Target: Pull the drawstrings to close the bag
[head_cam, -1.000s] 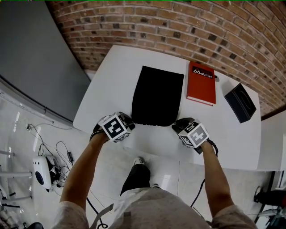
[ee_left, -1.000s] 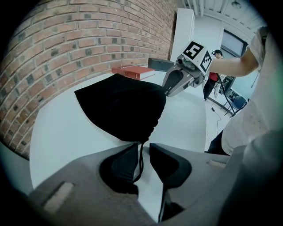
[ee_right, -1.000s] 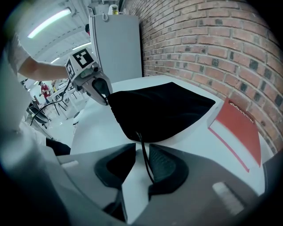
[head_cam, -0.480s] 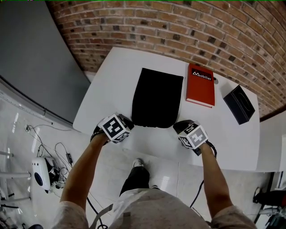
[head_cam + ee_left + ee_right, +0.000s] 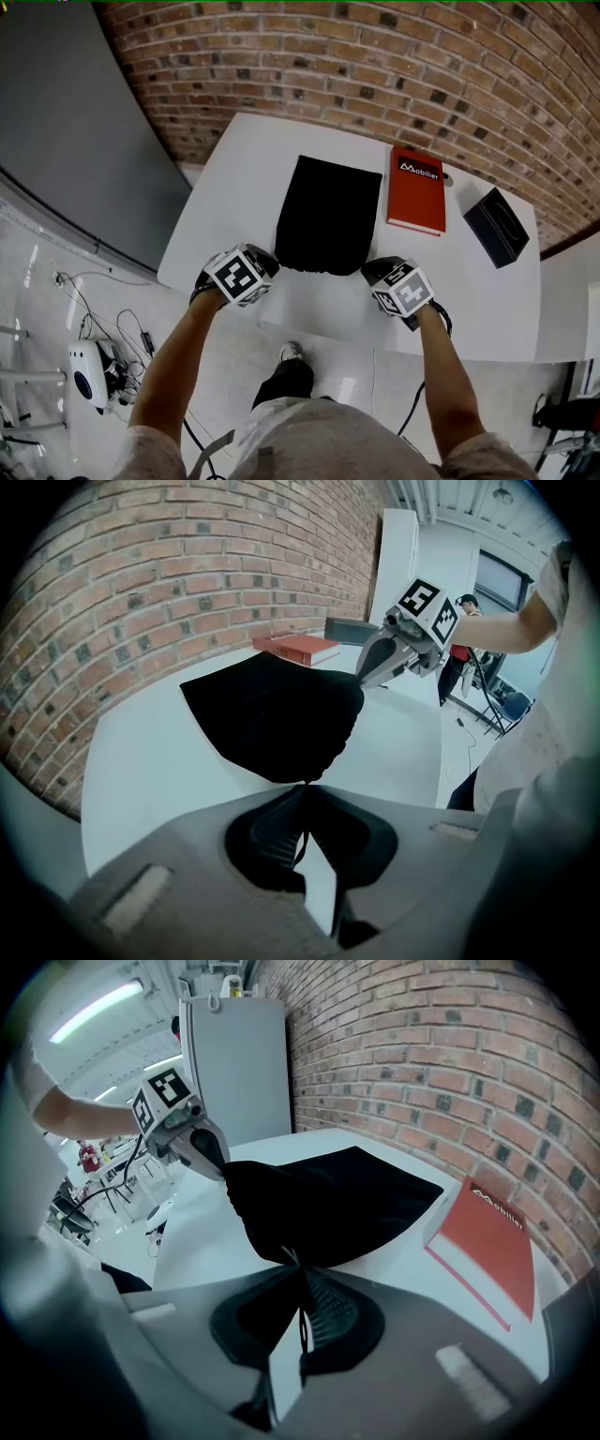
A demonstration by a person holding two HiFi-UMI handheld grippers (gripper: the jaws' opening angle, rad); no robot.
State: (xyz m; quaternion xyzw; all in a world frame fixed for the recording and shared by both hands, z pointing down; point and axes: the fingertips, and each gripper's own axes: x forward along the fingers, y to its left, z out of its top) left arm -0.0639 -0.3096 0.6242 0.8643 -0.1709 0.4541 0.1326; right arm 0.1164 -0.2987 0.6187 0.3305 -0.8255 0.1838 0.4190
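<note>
A black drawstring bag (image 5: 328,214) lies flat on the white table (image 5: 234,178), its mouth toward the near edge. My left gripper (image 5: 266,260) sits at the mouth's left corner. In the left gripper view its jaws (image 5: 303,789) are shut on a thin black drawstring (image 5: 300,829) that runs up into the bag (image 5: 272,719). My right gripper (image 5: 373,271) sits at the right corner. The right gripper view shows it (image 5: 302,1274) shut on the other drawstring (image 5: 302,1324), just below the bag (image 5: 319,1204). Each gripper view shows the opposite gripper (image 5: 375,663) (image 5: 202,1147) at the far corner.
A red book (image 5: 416,190) lies just right of the bag, close to its side. A black box (image 5: 495,226) rests near the table's right edge. The brick wall runs behind the table. The near table edge is right under both grippers.
Both grippers have stayed at the bag's near corners and barely shifted. The bag's near edge looks slightly more gathered at its corners.
</note>
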